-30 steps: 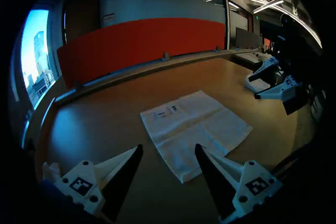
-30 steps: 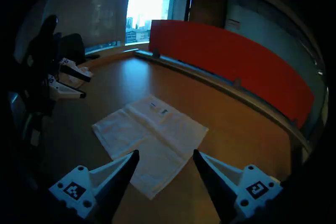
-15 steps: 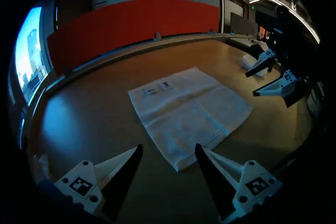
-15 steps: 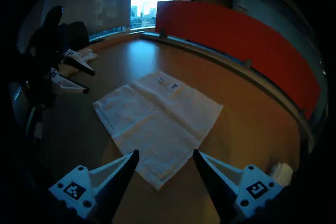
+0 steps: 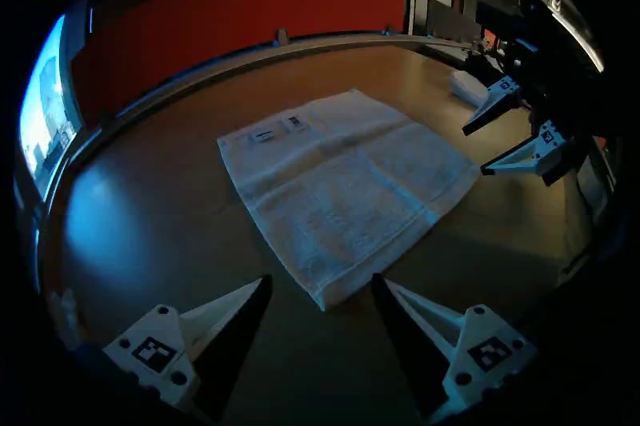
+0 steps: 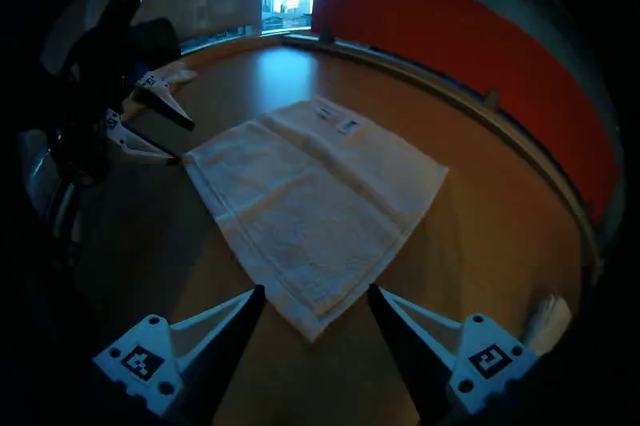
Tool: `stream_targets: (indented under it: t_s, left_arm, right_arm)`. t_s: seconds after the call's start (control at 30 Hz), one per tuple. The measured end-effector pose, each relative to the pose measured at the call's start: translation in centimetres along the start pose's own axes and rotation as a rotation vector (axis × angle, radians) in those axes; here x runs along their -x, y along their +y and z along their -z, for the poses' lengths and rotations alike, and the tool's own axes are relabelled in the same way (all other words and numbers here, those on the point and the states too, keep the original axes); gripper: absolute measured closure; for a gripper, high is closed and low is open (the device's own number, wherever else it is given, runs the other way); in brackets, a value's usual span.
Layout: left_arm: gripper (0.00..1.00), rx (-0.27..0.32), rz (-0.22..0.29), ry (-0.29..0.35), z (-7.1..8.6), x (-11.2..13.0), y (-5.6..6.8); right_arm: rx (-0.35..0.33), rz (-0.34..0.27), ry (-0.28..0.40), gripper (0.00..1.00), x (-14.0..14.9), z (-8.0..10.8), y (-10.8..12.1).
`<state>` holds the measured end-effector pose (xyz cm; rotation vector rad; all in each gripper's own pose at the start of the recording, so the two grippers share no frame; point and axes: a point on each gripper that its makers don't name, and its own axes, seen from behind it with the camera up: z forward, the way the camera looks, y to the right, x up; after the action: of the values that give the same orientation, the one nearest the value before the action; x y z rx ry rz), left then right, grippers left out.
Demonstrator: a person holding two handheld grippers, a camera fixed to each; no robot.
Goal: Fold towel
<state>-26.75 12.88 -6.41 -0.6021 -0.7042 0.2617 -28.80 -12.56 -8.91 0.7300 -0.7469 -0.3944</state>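
Though flat, towel [image 5: 346, 174] corner between tongs [image 5: 320, 276]

Camera placement: two fisheye views riding low over the tabletop [image 5: 160, 210].
Each is facing a neighbouring towel [image 5: 344, 178] corner, close in; both are sharing towel and red partition [image 5: 240, 18].

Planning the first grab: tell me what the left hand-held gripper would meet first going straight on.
Most likely the near corner of the towel, lying flat on the table just ahead of the left hand-held gripper; depth is unclear.
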Motion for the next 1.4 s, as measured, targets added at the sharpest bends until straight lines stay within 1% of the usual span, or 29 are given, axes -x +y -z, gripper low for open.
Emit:
stream_targets:
  t_s: [0.17, 0.43, 0.57, 0.83, 0.9, 1.1, 1.23, 1.3, 1.4]
  left_arm:
    - [0.08, 0.014, -0.001, -0.027, -0.7, 0.6, 0.2]
    - [0.08, 0.036, -0.009, -0.051, -1.6, 1.2, 0.7]
    - [0.08, 0.043, -0.011, -0.059, -2.0, 1.3, 0.9]
    - [0.08, 0.05, -0.025, -0.057, -2.3, 1.1, 1.0]
    - [0.08, 0.05, -0.025, -0.058, -2.3, 1.1, 1.0]
    - [0.09, 0.041, -0.018, -0.068, -2.4, 1.1, 1.0]
    - [0.12, 0.037, -0.013, -0.07, -2.4, 1.0, 1.1]
    - [0.16, 0.035, -0.011, -0.071, -2.4, 1.1, 1.1]
    - [0.25, 0.032, -0.008, -0.074, -2.4, 1.1, 1.0]
  right_arm:
    - [-0.005, 0.012, -0.025, 0.0, 1.1, -0.3, 0.2]
    - [-0.022, -0.008, -0.054, 0.02, 2.2, -0.6, 0.3]
    - [-0.035, -0.011, -0.065, 0.08, 2.7, -0.7, 0.3]
    - [-0.058, -0.017, -0.065, 0.18, 2.9, -0.7, 0.0]
    - [-0.059, -0.018, -0.065, 0.23, 2.9, -0.7, 0.1]
    - [-0.059, -0.021, -0.072, 0.41, 2.8, -0.9, 0.4]
    - [-0.063, -0.017, -0.072, 0.43, 2.8, -0.9, 0.4]
    - [-0.065, -0.015, -0.071, 0.46, 2.8, -0.9, 0.3]
    - [-0.068, -0.014, -0.07, 0.5, 2.7, -0.8, 0.2]
